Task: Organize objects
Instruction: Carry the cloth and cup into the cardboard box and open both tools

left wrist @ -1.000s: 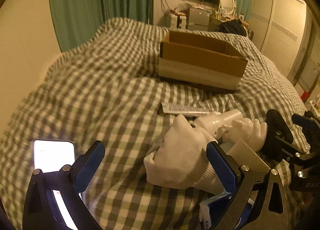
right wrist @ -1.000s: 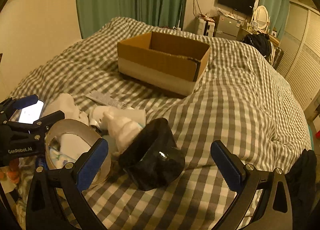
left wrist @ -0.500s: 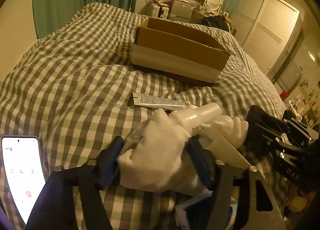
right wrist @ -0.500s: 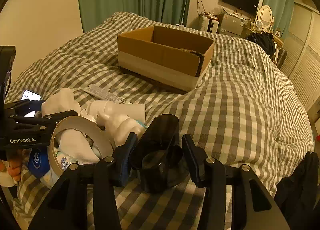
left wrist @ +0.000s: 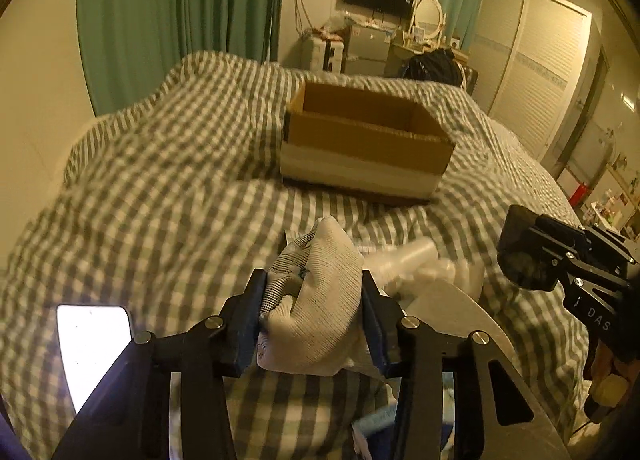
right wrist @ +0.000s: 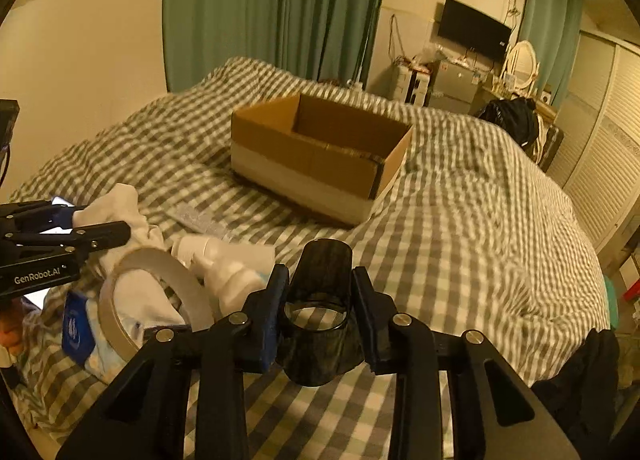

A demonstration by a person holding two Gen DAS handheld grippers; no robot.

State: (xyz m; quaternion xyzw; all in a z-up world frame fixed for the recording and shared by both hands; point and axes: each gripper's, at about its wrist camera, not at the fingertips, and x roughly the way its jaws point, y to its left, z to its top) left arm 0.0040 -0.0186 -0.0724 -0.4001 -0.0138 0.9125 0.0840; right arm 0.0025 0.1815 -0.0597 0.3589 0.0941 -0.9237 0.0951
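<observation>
**Two grippers, each with something in its grip**

Checked bedding covers a big bed, with green curtains on the far wall. A brown cardboard box sits open on the bed, far from the grippers, with its long side running left to right.

The left gripper has its jaws pressed on a white cloth glove. The glove is bunched up and its tip points up and away toward the box. A lit phone lies flat on the bed to the near left.

The right gripper has its jaws squeezed on a dark cup. The cup lies tilted, its long way running near to far, and one open end faces the camera.

To the left of the cup are a roll of tape standing on its edge, a white bottle lying on its side, and a flat tube a little farther away. A blue packet lies just beside the tape.
</observation>
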